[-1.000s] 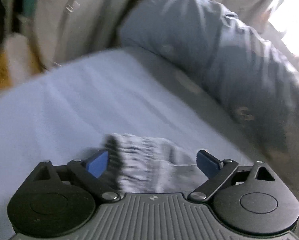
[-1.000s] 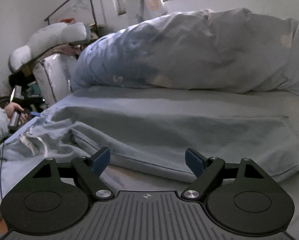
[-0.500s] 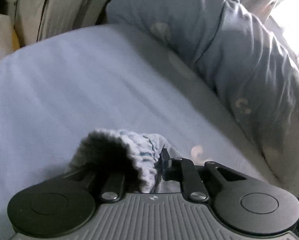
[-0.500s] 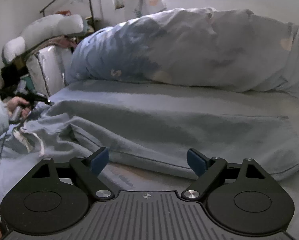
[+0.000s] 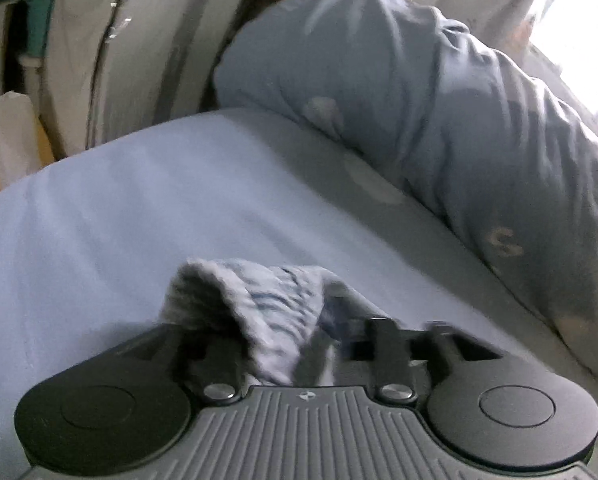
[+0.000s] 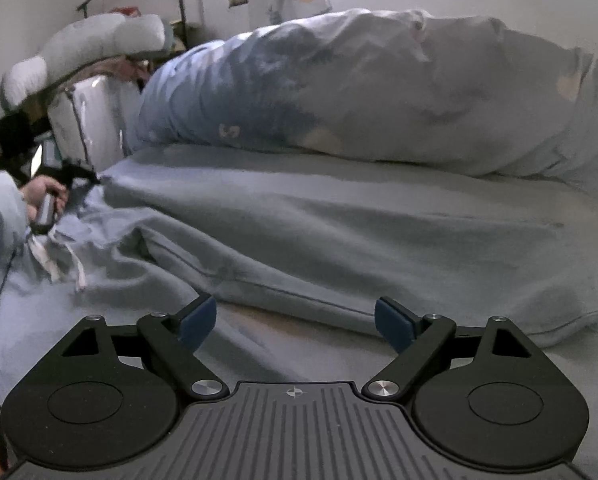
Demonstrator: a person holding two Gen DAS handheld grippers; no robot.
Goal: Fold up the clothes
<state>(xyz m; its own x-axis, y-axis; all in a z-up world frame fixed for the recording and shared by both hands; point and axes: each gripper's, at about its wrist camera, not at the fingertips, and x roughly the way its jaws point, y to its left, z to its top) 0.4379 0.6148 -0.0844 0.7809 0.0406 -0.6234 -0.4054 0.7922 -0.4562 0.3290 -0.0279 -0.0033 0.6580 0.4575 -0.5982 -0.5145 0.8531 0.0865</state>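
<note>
Grey-blue sweatpants lie spread across the bed, legs running to the right, waist with white drawstrings at the left. My left gripper is shut on the ribbed waistband, which bunches up between its fingers. In the right wrist view that same gripper is seen at the far left in a person's hand, holding the waist end lifted. My right gripper is open with nothing between its blue pads, just in front of the lower seam of a pant leg.
A large blue duvet is heaped along the back of the bed. Light blue bedsheet stretches ahead of the left gripper. Wrapped white bundles and a long grey pillow stand beyond the bed's left side.
My left gripper went from open around the waistband to shut on it and has lifted it. The waist end moved left and up. My right gripper stayed open, nearly still.
</note>
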